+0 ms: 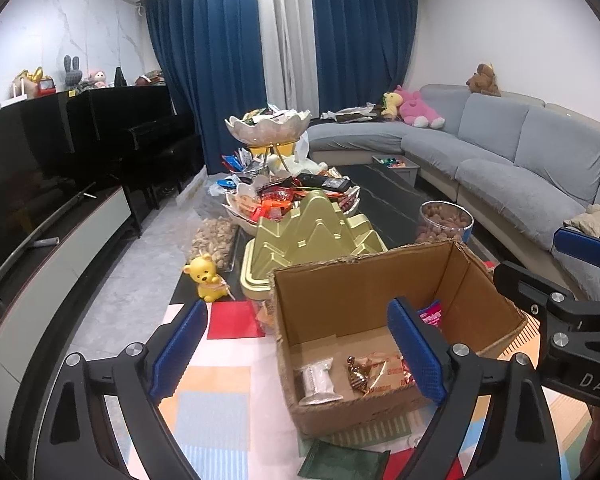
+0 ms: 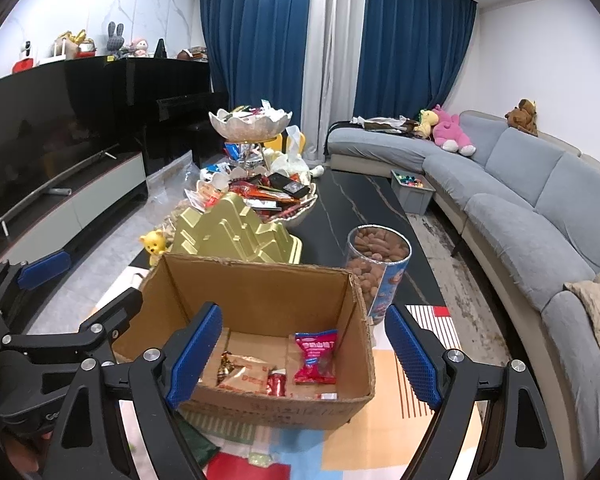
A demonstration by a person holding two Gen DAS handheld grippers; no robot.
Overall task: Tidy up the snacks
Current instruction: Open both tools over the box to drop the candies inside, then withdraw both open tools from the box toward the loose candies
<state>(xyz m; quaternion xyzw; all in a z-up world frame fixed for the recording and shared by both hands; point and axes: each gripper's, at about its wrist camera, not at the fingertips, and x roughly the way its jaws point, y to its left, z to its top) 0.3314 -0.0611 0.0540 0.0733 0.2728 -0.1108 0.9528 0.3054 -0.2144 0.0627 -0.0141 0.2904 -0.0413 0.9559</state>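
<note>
Both the left claw [image 1: 296, 344] and right claw [image 2: 302, 354] are gaping wide, empty, over the cardboard box [image 2: 260, 292] at lower centre; its light, crinkly, slippery snack packets [image 2: 315, 356] are probably best pinched by their edges

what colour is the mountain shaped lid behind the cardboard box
Gold. The mountain-shaped lid shows best in the left wrist view, just behind the cardboard box.

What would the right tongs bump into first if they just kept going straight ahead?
Probably the cardboard box. The right tongs are open and point at its near wall and the snack packets inside, like the red packet. Depth is hard to judge here.
</note>
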